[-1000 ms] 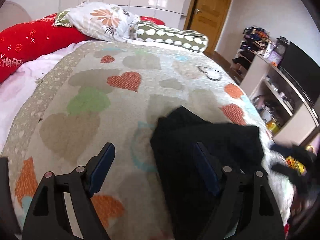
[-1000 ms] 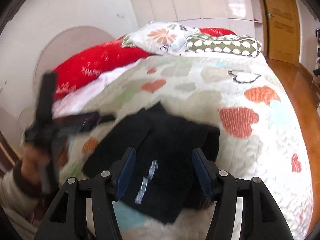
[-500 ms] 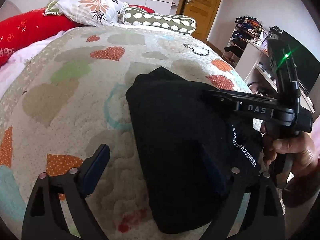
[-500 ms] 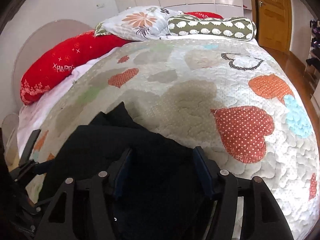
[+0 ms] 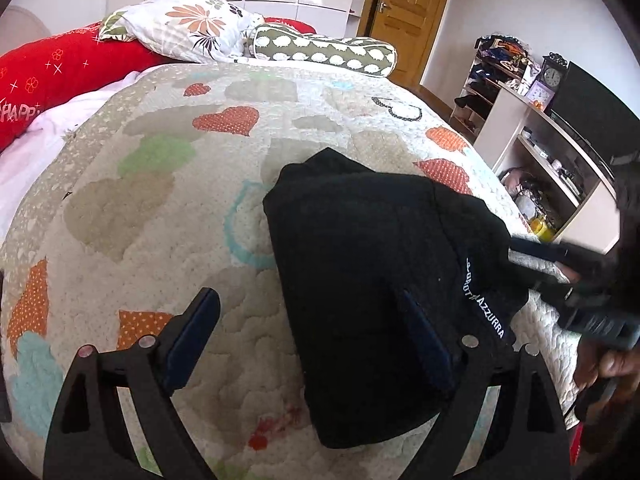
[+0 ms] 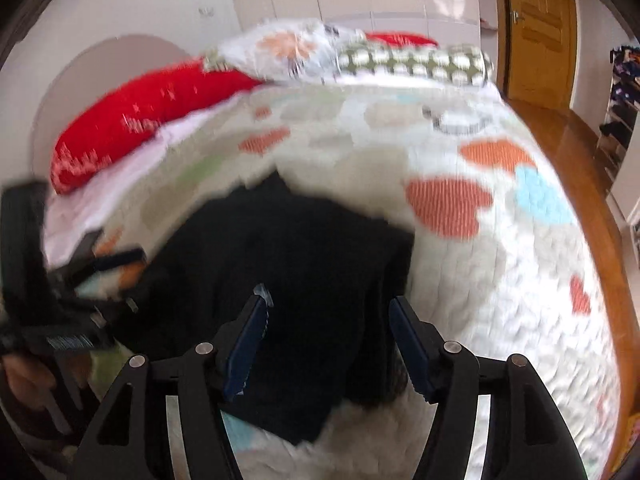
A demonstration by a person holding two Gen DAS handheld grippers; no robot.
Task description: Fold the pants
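On the heart-print quilt [image 5: 168, 216] lie folded black pants [image 5: 360, 248] — both tongs gape.

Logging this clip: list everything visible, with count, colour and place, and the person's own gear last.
pants: one, black, folded on the near end of the quilt
quilt: one, cream with hearts, covering the bed
pillows: three, at the headboard end; floral white, red, green with white spots
door: one, wooden, far wall
shelf unit: one, white, cluttered, right of bed
clock: one, dark, on top of the shelf unit
left hand-held gripper: black, open, one finger over the pants
right hand-held gripper: black, open above the pants
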